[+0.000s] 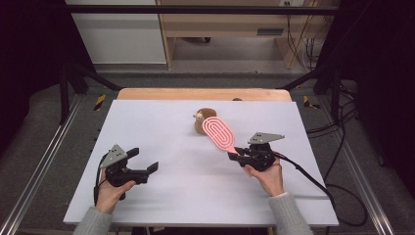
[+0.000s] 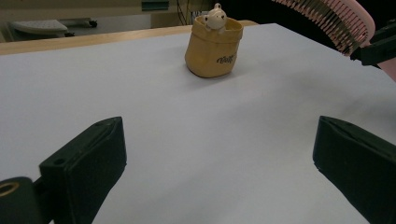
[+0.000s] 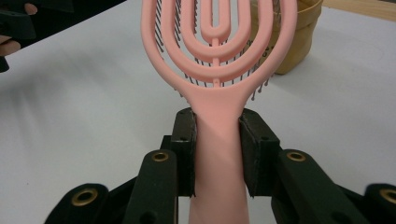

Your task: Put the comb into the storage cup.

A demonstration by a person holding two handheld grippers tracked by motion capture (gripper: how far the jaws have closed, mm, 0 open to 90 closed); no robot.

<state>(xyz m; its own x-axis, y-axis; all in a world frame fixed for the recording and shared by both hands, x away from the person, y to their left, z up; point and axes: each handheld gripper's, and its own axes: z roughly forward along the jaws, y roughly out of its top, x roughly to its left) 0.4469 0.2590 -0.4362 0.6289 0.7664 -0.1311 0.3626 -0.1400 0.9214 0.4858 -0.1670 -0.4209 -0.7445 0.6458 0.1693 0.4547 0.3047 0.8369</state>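
While the right gripper (image 3: 217, 149) clamps the pink brush (image 3: 219, 70), the left gripper (image 2: 219, 163) gapes, facing a bear-topped pouch (image 2: 214, 46).

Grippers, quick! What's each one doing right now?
Left gripper: open, holding nothing, above the white table.
Right gripper: shut on the pink hairbrush, clamped at its handle.

A white tabletop (image 1: 161, 132) spans the frame, a wooden edge (image 1: 161, 94) along its far side; a small tan fabric pouch (image 2: 212, 49) stands upright near the far centre; a cream bear figure (image 2: 215, 18) peeks from its top.
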